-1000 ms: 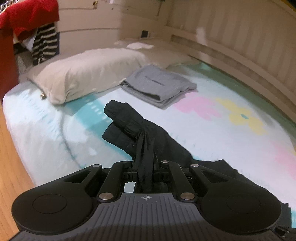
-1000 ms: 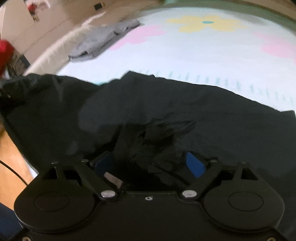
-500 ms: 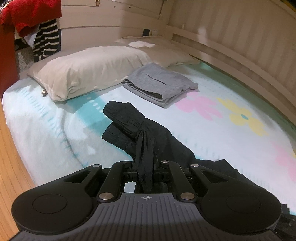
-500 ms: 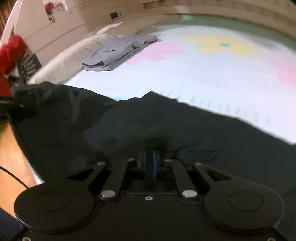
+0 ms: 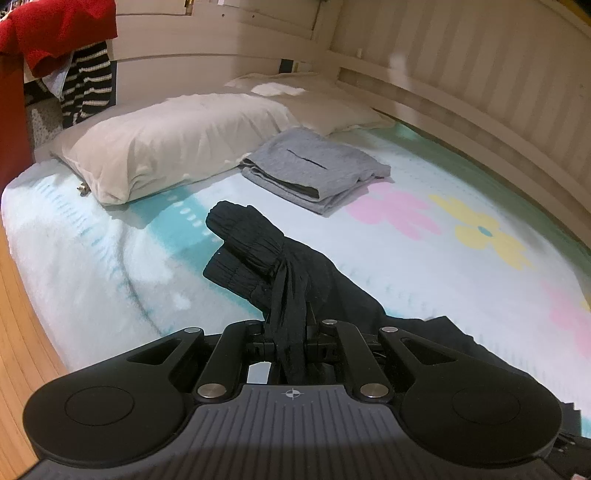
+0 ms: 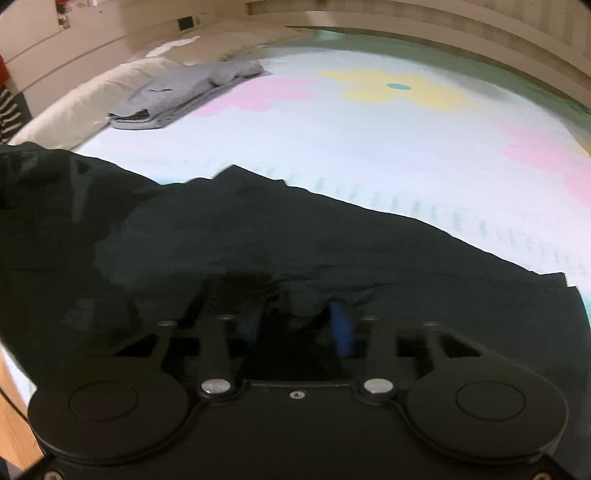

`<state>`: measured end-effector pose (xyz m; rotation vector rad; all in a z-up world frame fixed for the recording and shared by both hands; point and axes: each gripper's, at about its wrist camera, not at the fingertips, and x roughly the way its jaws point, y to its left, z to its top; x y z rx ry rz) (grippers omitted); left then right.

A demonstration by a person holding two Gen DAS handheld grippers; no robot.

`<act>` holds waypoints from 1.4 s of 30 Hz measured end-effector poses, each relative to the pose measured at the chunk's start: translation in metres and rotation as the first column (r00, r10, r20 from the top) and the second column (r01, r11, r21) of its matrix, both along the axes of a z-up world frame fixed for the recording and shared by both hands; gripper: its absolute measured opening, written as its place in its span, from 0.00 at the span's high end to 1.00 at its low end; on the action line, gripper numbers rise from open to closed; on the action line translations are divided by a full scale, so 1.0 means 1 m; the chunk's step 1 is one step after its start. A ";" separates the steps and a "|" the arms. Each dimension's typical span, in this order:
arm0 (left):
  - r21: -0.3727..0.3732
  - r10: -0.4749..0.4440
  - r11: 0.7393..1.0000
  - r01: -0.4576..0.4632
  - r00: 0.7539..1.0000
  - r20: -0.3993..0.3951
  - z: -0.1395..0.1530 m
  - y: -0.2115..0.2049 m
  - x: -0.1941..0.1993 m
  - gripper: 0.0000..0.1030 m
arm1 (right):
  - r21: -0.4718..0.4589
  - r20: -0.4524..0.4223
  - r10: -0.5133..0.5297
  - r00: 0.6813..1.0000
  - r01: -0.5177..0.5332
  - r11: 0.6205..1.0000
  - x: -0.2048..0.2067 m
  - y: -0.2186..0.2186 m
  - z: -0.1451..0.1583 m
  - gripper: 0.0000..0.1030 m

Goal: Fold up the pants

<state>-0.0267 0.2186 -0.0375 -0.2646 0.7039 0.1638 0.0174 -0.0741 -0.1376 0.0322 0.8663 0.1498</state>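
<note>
Left gripper: jaws closed tight on a bunched strand of the black pants. The cloth rises from between the jaws and runs forward to two gathered cuffs lying one on the other on the bed sheet.

Right gripper: two blue pads stand apart with a fold of the same black pants between them. The jaws are closing. The view is blurred, so contact between pads and cloth cannot be confirmed.

Pants position: one pair, spread across the near edge of the bed. In the right wrist view the broad black panel covers the near part of the frame and lies flat on the sheet.

Sheet: pale, printed with pink and yellow flowers. One yellow flower is fully visible.

Beyond the pants: one folded grey garment, lying apart from the pants and just beside the pillows.

Pillows: two, cream-coloured. The nearer pillow lies to the left; the second lies behind it, toward the headboard.

Far left: one red garment and one striped garment hang together.
</note>
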 end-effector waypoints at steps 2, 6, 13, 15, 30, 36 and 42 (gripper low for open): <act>-0.004 -0.002 1.000 0.002 1.000 -0.001 0.000 0.002 0.000 0.92 | 0.027 -0.008 -0.018 1.000 0.018 0.999 0.000 -0.006 0.000 0.71; -0.013 0.000 1.000 0.000 1.000 -0.004 -0.001 0.005 0.000 0.92 | 0.082 0.031 -0.013 0.999 0.010 0.997 -0.001 -0.007 0.011 0.72; -0.014 0.000 1.000 0.000 1.000 -0.005 -0.001 0.005 -0.001 0.92 | 0.127 0.065 0.035 0.997 -0.043 0.991 0.011 0.021 0.019 0.72; -0.019 -0.001 1.000 0.001 1.000 -0.003 0.000 0.005 -0.001 0.92 | 0.125 0.031 0.037 0.999 -0.041 0.991 0.018 0.023 0.009 0.53; 0.100 -0.207 0.976 0.192 0.964 0.168 0.049 -0.072 -0.030 0.92 | 0.298 0.111 -0.057 0.992 0.021 0.954 -0.014 -0.052 0.056 0.05; 0.173 -0.403 0.911 0.373 0.894 0.193 0.051 -0.162 -0.044 0.92 | 0.336 0.033 -0.162 0.986 0.141 0.931 -0.026 -0.098 0.047 0.05; 0.222 -0.579 0.805 0.550 0.810 0.094 0.013 -0.254 -0.051 0.87 | 0.306 -0.003 -0.222 0.975 0.213 0.928 -0.039 -0.129 0.044 0.05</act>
